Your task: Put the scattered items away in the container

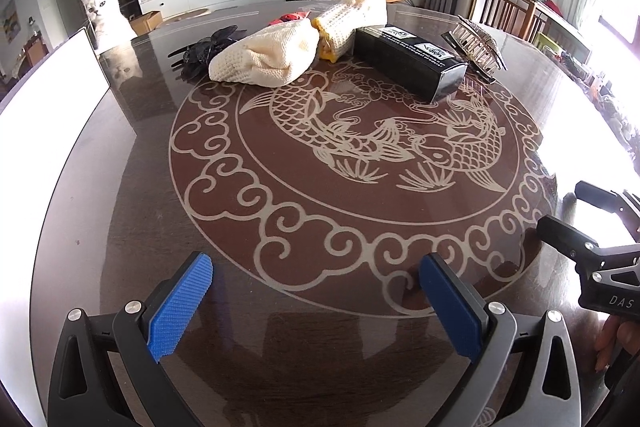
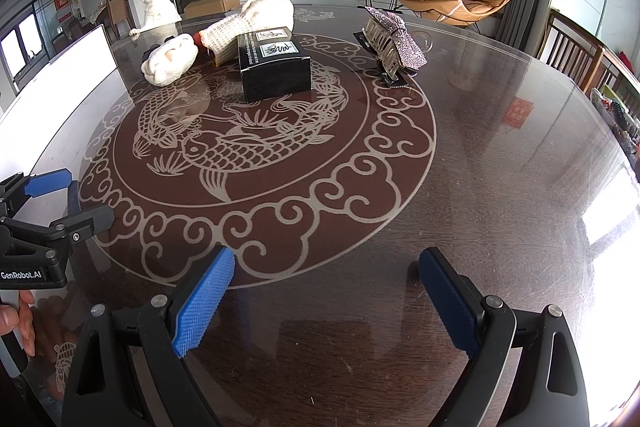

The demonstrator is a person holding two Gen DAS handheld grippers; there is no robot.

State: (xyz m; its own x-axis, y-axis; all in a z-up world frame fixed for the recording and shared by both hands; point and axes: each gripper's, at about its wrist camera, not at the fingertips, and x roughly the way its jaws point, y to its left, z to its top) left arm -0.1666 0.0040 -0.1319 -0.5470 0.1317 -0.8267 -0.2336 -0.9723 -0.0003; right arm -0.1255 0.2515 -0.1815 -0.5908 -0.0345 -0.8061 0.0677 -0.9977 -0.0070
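Several items lie at the far side of the dark fish-patterned table (image 1: pixel 320 367). They are a cream knit piece (image 1: pixel 264 59), a second cream knit piece with a yellow edge (image 1: pixel 348 19), a black box (image 1: pixel 408 61), a black claw clip (image 1: pixel 204 51) and a rhinestone hair clip (image 1: pixel 476 47). In the right wrist view, the box (image 2: pixel 276 67) sits at the centre and the rhinestone clip (image 2: pixel 394 45) to its right. My left gripper (image 1: pixel 316 261) is open over bare table near me. My right gripper (image 2: pixel 326 255) is also open and holds nothing.
A tall white wall (image 1: pixel 52 95), perhaps the container's side, stands at the table's left edge. A white cat (image 1: pixel 106 15) sits behind the far-left rim. A wooden chair (image 1: pixel 504 7) stands at the far right. Something red (image 1: pixel 292 17) peeks out behind the knits.
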